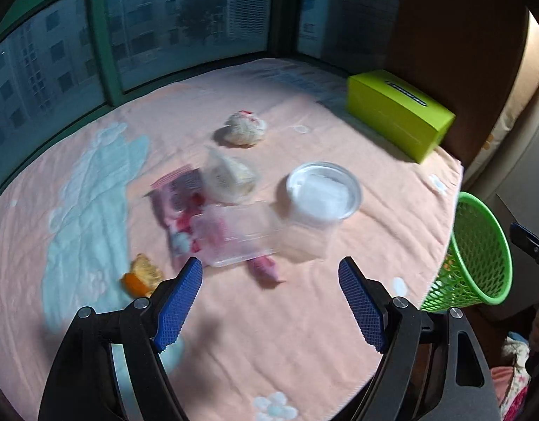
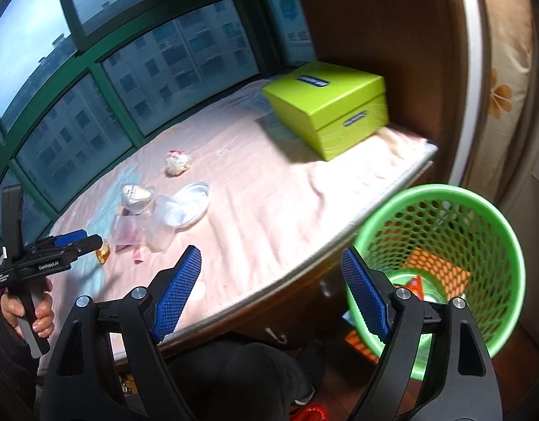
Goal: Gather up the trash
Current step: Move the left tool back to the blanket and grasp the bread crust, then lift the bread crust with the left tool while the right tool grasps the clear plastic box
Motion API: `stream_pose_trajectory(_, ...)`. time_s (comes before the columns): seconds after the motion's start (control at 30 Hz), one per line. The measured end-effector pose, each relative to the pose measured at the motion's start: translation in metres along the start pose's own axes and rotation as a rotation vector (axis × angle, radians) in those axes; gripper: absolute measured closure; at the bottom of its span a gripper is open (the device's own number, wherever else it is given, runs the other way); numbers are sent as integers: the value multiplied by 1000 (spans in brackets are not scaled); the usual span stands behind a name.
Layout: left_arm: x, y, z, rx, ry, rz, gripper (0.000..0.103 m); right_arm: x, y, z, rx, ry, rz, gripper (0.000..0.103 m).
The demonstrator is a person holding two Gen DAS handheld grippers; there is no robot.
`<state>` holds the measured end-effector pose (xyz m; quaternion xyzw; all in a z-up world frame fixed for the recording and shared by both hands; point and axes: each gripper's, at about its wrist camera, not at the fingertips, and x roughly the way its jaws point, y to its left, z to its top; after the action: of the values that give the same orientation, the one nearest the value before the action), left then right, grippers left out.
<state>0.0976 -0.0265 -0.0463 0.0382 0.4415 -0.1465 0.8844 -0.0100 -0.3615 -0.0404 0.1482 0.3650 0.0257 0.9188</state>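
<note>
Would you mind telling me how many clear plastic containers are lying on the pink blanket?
2: a round clear plastic tub at the right of the trash cluster, and a rectangular clear plastic box left of it, nearer the camera. Others may be hidden beneath the wrappers.

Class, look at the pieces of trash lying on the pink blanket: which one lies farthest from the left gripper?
The crumpled paper ball. It sits alone toward the window, beyond the clear plastic box and round tub, which are nearer the left gripper.

Left wrist cam hovers low over the pink blanket (image 1: 304, 333), facing the window; right cam sits back off its edge, green basket (image 2: 480, 210) at 4 o'clock; both share the blanket.
</note>
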Motion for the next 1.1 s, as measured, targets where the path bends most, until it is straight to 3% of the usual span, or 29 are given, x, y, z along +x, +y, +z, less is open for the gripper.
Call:
stream_pose_trajectory(0.1, 5, 41, -10, -78, 14, 83, 26, 11, 16, 2, -21, 16, 28, 21)
stream_pose_trajectory(0.3, 31, 89, -28, -203, 84, 155, 27, 30, 42, 2, -60, 48, 75, 21)
stream_pose_trajectory(0.7, 77, 110, -30, -266, 158, 185, 33, 58, 65, -1, -86, 101, 110, 21)
stream_pose_trajectory(1.1, 79, 117, -24, -294, 131, 198, 60, 85, 77, 0, -97, 138, 120, 21)
